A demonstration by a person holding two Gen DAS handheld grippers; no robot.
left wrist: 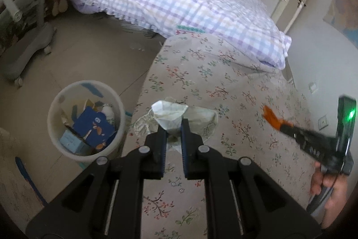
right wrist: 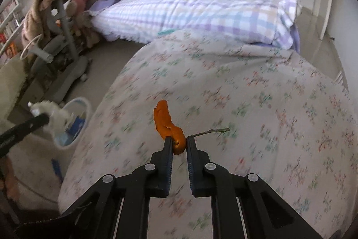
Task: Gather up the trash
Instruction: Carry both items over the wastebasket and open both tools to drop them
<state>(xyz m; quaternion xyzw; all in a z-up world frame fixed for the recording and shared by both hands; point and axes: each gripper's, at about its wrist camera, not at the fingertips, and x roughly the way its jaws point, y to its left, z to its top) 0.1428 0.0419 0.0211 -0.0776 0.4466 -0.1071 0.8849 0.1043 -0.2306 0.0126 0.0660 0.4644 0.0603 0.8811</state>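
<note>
My left gripper (left wrist: 171, 127) is shut on a crumpled white wrapper (left wrist: 170, 114), held above the floral bedspread (left wrist: 223, 82) near its left edge. A white waste bin (left wrist: 86, 120) with blue boxes and scraps inside stands on the floor just left of it. My right gripper (right wrist: 179, 142) is shut on a curled orange peel (right wrist: 166, 122), lifted clear of the floral bedspread (right wrist: 246, 104). A thin green twig (right wrist: 212, 131) lies on the cover just right of the fingers. The right gripper with the orange peel (left wrist: 271, 115) also shows at the right of the left wrist view, held by a hand (left wrist: 331, 189).
A checked purple-and-white quilt (left wrist: 179, 3) lies at the far end of the bed. A grey wheeled chair base (left wrist: 26, 48) stands on the floor at the left, with plush toys behind it. The waste bin (right wrist: 73, 122) and the left gripper with its wrapper (right wrist: 51, 113) appear at left.
</note>
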